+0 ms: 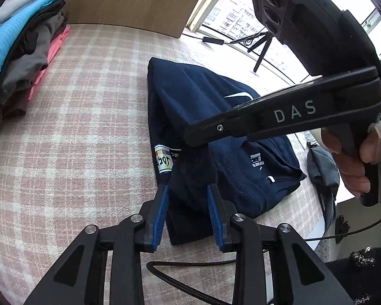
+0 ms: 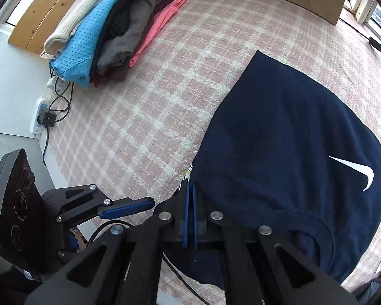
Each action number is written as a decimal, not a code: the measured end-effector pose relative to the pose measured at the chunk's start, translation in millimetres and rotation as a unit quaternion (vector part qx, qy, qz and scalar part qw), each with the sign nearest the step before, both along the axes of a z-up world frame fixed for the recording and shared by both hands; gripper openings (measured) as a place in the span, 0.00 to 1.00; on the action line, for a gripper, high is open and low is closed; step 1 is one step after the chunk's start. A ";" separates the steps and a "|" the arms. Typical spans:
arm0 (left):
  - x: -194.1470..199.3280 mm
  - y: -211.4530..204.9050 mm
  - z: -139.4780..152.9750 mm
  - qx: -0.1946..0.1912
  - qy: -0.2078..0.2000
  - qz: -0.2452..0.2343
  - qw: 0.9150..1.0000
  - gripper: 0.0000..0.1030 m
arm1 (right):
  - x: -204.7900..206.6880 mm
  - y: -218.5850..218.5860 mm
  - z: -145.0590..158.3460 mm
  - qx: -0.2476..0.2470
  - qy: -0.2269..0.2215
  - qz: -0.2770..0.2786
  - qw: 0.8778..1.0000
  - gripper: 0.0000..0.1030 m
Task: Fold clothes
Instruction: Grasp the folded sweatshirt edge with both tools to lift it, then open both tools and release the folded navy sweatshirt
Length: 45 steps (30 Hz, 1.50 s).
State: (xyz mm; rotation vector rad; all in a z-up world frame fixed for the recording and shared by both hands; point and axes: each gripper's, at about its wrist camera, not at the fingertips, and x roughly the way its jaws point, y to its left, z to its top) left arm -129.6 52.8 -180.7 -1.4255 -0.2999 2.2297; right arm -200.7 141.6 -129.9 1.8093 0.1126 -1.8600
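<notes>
A stack of folded clothes (image 2: pixel 119 23) already sits far left on the plaid bed (image 1: pixel 76 127), while the navy shirt (image 2: pixel 279 139) at centre is mid-fold: right gripper (image 2: pixel 190 190) jaws clamped on its raised edge, left gripper (image 1: pixel 188 190) jaws apart around a fold.

The folded stack of clothes (image 1: pixel 25 50) runs off the left wrist view at 9 o'clock; its lower layers cannot be counted. On the navy shirt (image 1: pixel 203 106), small white print near the collar (image 1: pixel 256 162) is too small to read, and the striped sleeve patch (image 1: pixel 163 161) is partly covered by a fold. The right tool (image 1: pixel 198 137) hides the cloth beneath its tip. In the right wrist view, the shirt's hem leaves the frame at 4 o'clock.
</notes>
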 end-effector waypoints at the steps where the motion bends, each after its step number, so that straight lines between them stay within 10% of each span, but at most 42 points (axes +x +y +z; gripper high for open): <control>1: 0.3 3.0 0.0 -0.006 0.004 -0.005 1.000 0.31 | -1.7 6.6 -1.6 -0.001 -0.003 0.000 1.000 0.02; 7: -8.0 13.2 -13.8 0.006 -0.017 -0.035 0.999 0.00 | 1.0 -3.4 -5.4 -0.002 -0.001 0.005 1.000 0.02; 14: 0.0 1.4 4.9 0.021 -0.001 -0.040 0.999 0.00 | -5.6 -6.6 -8.6 -0.015 0.002 -0.008 1.000 0.02; 17: -2.1 -2.6 10.8 -0.005 0.013 -0.023 1.000 0.33 | -6.0 -6.4 -10.0 -0.015 -0.001 -0.008 1.000 0.02; 23: -18.6 18.8 6.3 -0.024 0.011 -0.052 0.998 0.55 | -5.9 -12.6 -13.6 -0.014 -0.001 -0.006 1.000 0.03; 28: -31.4 25.9 -8.8 -0.016 -0.025 -0.061 0.998 0.12 | -6.8 -10.2 -12.5 -0.019 -0.003 -0.011 1.000 0.03; 33: -33.9 16.5 -1.5 0.034 -0.048 -0.074 0.996 0.10 | -7.8 -9.6 -10.6 -0.026 -0.003 -0.016 1.000 0.02; 36: -43.5 -7.6 -21.5 0.152 -0.123 -0.052 0.979 0.16 | -9.9 -10.0 -15.5 -0.044 -0.009 -0.020 0.999 0.03; 45: -43.3 -20.2 -42.5 0.114 -0.139 -0.025 0.983 0.14 | 21.3 98.2 45.0 -0.175 0.061 -0.110 0.976 0.22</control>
